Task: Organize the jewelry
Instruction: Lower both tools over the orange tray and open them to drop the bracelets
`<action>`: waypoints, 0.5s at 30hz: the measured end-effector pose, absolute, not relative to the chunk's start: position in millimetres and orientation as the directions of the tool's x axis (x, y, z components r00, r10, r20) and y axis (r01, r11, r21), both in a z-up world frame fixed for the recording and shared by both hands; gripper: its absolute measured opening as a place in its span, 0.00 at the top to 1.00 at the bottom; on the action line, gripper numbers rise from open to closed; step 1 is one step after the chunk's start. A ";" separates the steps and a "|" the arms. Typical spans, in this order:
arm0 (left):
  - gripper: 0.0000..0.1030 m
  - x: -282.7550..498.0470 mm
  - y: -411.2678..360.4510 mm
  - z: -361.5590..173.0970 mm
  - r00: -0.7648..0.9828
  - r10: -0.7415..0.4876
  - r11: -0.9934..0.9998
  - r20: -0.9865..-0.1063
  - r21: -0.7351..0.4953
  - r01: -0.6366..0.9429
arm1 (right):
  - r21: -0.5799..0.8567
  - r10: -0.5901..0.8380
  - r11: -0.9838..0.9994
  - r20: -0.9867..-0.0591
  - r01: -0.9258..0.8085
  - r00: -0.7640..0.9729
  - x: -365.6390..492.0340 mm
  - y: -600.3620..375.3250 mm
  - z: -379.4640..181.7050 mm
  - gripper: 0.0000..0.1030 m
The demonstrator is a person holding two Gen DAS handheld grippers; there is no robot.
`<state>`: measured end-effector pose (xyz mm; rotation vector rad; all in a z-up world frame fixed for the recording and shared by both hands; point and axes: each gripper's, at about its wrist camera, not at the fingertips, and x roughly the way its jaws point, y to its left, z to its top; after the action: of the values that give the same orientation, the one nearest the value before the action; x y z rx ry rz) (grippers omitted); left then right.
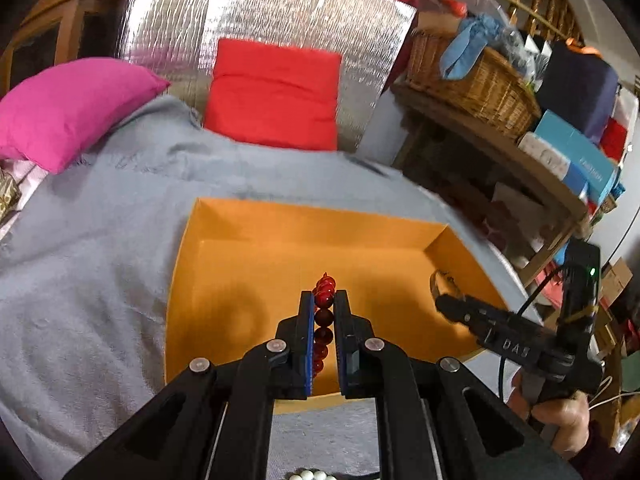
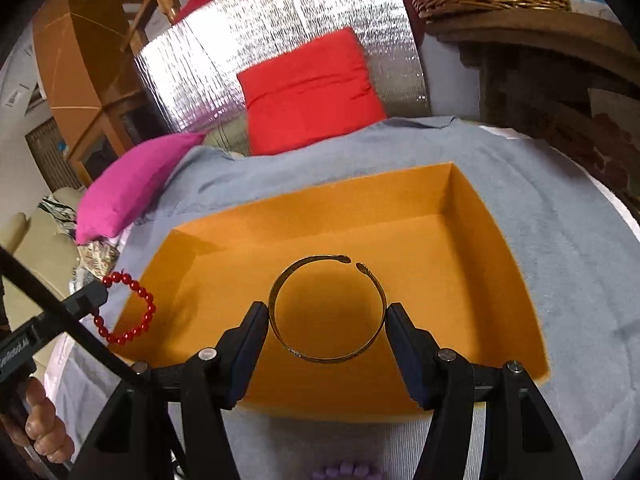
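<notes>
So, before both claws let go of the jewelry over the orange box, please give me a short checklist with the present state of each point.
1. Left claw grips the red bead bracelet: ok.
2. Right claw holds the gold bangle between its pads: ok.
3. Bangle is above the orange box floor: ok.
4. Bead bracelet fully above the box: cannot tell; in the right view it hangs at the left rim.
5. Box floor free under both pieces: ok.
6. Height above the floor: cannot tell.
</notes>
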<state>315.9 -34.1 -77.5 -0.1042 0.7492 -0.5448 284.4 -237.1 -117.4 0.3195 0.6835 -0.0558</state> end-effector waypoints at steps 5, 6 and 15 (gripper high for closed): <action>0.91 325.8 -40.2 -95.2 0.575 -0.456 0.880 -0.679 -0.247 0.406 | 0.228 0.030 0.961 -0.655 0.159 0.755 305.6 -235.0 -122.8 0.38; 0.91 328.2 -41.4 -98.3 0.572 -0.447 0.884 -0.688 -0.240 0.402 | 0.221 0.025 0.962 -0.660 0.162 0.751 309.0 -235.0 -123.5 0.38; 0.86 329.9 -54.5 -111.4 0.562 -0.325 0.922 -0.760 -0.123 0.367 | 0.214 0.022 0.959 -0.710 0.185 0.704 321.4 -240.8 -131.9 0.32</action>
<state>329.9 -54.5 -111.4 0.0517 0.8839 -0.4080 321.4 -240.8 -131.9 0.2794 0.7876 -0.0919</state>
